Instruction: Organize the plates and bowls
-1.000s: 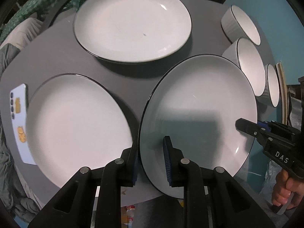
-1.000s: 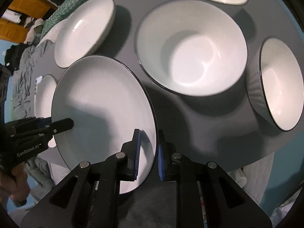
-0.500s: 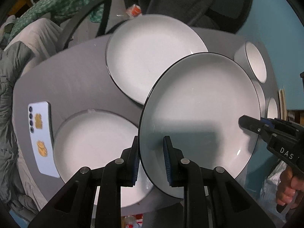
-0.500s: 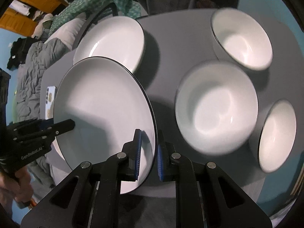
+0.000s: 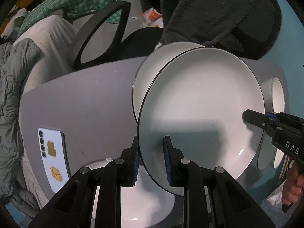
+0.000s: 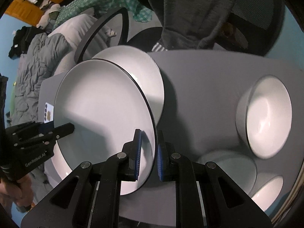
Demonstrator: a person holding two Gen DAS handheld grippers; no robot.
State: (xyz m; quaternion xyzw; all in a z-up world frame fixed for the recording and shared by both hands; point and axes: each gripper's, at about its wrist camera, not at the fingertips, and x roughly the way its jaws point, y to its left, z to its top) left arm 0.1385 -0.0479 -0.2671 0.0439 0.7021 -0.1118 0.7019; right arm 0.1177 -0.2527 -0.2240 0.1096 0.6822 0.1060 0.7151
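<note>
A white plate with a thin black rim [image 5: 201,102] [image 6: 102,102] hangs above the grey table, carried by both grippers. My left gripper [image 5: 151,157] is shut on its near left rim. My right gripper [image 6: 149,155] is shut on the opposite rim, and its fingers [image 5: 254,118] show at the plate's right side in the left wrist view. A second white plate [image 5: 150,76] [image 6: 148,76] lies on the table at the far edge, partly hidden beneath the carried one. A third plate [image 5: 144,193] lies under my left gripper. White bowls [image 6: 267,115] stand at the right.
A pale phone [image 5: 52,155] lies on the grey table [image 5: 85,98] at the left. A black chair [image 5: 114,30] with a dark garment stands beyond the far edge. Two more bowls [image 6: 233,169] sit near the right front. Bedding lies to the left.
Both grippers have carried the plate across the table toward its far edge, from beside the near plate to over the far plate. The bowls have slid toward the right and bottom of view.
</note>
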